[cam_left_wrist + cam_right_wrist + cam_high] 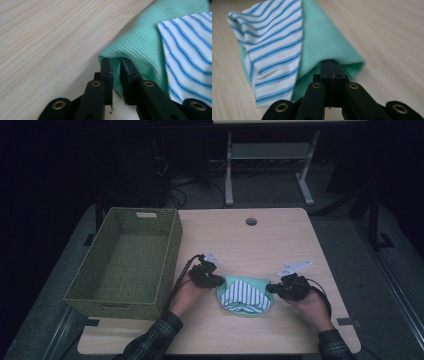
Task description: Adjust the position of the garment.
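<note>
Green woven basket point(127, 262) sits at table's point(250, 250) left edge, nothing visible inside. Green cloth with blue-striped white lining point(244, 295) lies folded on table between both grippers. Left gripper point(216, 281) jaws slightly parted, cloth edge between them, pads not clearly pressing. Right gripper point(272, 288) jaws pressed together, pinching the cloth's other corner.

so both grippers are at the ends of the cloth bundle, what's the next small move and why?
Probably lift the left gripper clear. Its jaws stand slightly apart around the green cloth's fold, while the right gripper is shut on the other corner. The striped cloth lies folded inside, and the green wicker basket waits empty at the left.
</note>
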Demonstrator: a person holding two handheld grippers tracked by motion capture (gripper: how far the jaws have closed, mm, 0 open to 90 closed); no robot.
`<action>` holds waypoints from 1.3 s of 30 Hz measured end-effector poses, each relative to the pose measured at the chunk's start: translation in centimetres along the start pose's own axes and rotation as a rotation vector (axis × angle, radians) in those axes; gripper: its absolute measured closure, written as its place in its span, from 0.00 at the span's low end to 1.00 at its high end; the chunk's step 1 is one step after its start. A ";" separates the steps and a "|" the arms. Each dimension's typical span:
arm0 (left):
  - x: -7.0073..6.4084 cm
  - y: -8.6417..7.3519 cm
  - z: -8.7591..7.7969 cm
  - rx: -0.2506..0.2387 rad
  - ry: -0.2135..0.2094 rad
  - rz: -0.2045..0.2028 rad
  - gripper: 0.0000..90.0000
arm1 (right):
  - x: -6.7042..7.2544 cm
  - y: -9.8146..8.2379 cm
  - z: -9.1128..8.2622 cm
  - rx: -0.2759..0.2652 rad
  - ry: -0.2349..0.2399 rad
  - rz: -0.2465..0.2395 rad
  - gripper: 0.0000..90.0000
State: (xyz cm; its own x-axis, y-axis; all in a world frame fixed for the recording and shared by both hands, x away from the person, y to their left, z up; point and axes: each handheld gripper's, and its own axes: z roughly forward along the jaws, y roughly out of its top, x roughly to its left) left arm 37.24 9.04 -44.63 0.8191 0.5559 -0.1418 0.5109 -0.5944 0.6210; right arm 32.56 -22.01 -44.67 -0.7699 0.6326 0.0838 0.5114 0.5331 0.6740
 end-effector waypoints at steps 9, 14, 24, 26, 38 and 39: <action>-1.1 -1.7 -2.2 -0.014 -0.004 -0.003 0.53 | -2.8 1.7 0.6 -0.040 -0.020 0.018 1.00; -2.1 -2.6 -2.4 -0.012 -0.019 0.007 0.34 | -3.6 2.3 2.1 -0.030 -0.011 0.025 1.00; -3.8 -4.2 -2.8 0.023 -0.015 0.035 0.16 | -3.3 1.4 2.5 0.015 0.007 0.017 1.00; -4.0 -4.4 -2.7 0.026 -0.015 0.024 0.16 | -3.2 0.9 2.1 0.014 0.011 0.022 1.00; -4.1 -4.5 -2.6 0.045 -0.010 0.047 0.16 | -1.7 -0.8 0.7 0.030 0.030 0.027 1.00; -4.1 -4.5 -2.6 0.046 -0.011 0.048 0.16 | -1.6 -1.0 0.6 0.023 0.031 0.025 1.00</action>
State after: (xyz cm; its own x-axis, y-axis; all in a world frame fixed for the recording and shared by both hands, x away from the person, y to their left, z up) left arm 30.89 10.94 -44.77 0.8457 0.5196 -0.1217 0.4822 -0.6465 0.5912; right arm 33.55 -23.19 -45.91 -0.7682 0.6282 0.1236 0.5389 0.5304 0.6544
